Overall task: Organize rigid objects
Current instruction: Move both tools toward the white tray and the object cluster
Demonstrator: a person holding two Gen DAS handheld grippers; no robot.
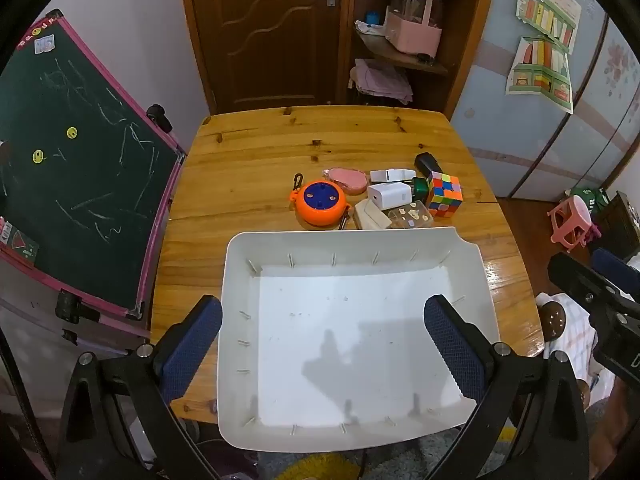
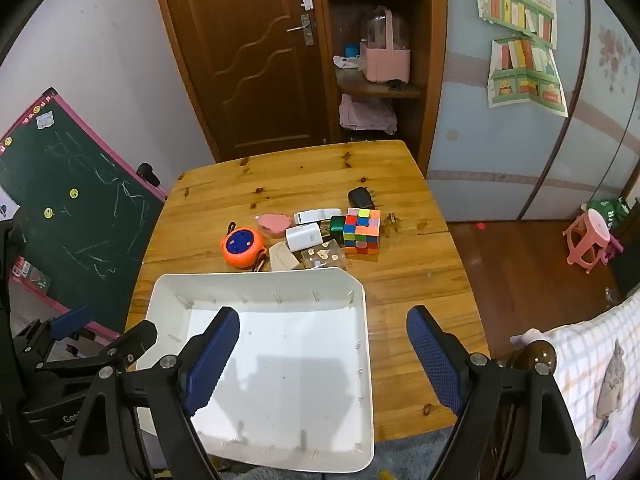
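A white tray (image 1: 476,304) (image 2: 362,344) sits on the near part of the wooden table, nothing in it. Beyond its far rim lies a cluster: an orange-and-blue round reel (image 1: 319,202) (image 2: 242,247), a pink case (image 1: 349,179) (image 2: 273,223), two white chargers (image 1: 390,196) (image 2: 302,237), a colour cube (image 1: 443,193) (image 2: 362,234), a clear sticker box (image 1: 410,215) (image 2: 324,258), a beige block (image 1: 371,215) (image 2: 283,258) and a black adapter (image 1: 427,163) (image 2: 361,199). My left gripper (image 1: 324,312) hangs open above the tray. My right gripper (image 2: 323,322) is open over the tray's right rim.
A green chalkboard (image 1: 76,160) (image 2: 76,216) leans at the table's left. A wooden door (image 1: 264,32) and shelves with a pink basket (image 1: 414,32) stand behind. A pink stool (image 2: 590,242) is on the floor to the right. The other gripper's body (image 1: 596,300) shows at the right edge.
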